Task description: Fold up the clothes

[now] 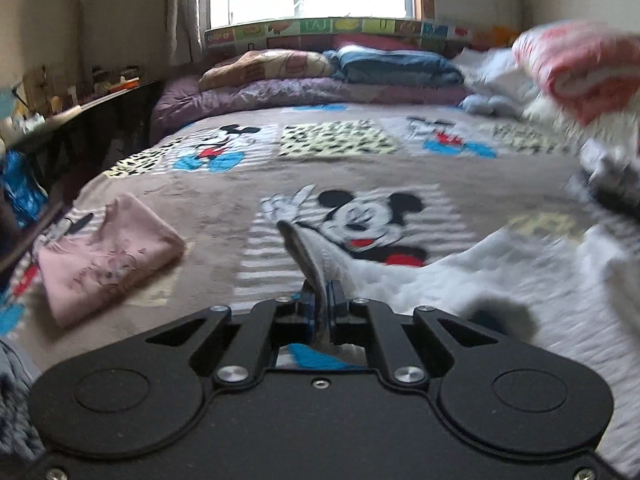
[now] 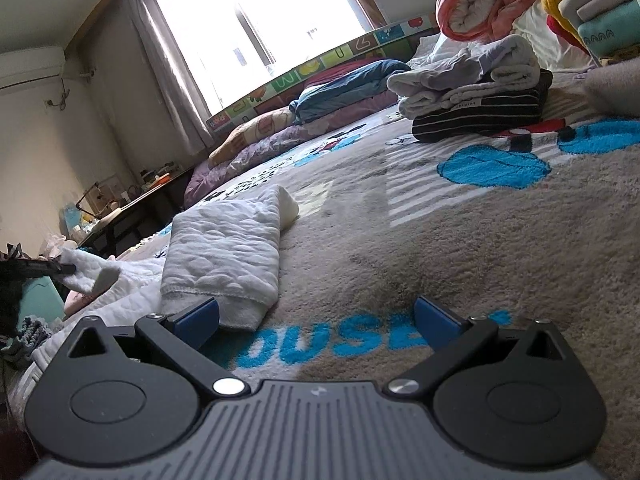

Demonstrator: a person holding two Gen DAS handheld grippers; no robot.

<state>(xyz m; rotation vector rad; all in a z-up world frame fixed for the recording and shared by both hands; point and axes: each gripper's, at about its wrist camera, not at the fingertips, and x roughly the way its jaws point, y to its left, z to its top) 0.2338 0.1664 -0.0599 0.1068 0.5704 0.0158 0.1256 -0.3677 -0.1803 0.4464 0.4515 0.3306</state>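
Left gripper (image 1: pixel 320 292): clenched on an edge of the white garment (image 1: pixel 500 292), lifting it off the bed (image 1: pixel 224 208). Right gripper (image 2: pixel 316 318): released, jaws wide apart, low over the blanket just beside the garment's folded part. A folded pink garment (image 1: pixel 104 256) lies well apart.

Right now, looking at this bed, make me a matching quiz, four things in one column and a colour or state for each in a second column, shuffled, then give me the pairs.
Things:
1. left gripper
2. right gripper
3. folded pink garment
4. striped garment

States:
A. lying folded and alone on the Mickey Mouse blanket
B. black with thin white stripes, at the bottom of a stack
C. shut on an edge of the white garment
D. open, low over the blanket

Pairs: 1-C, 2-D, 3-A, 4-B
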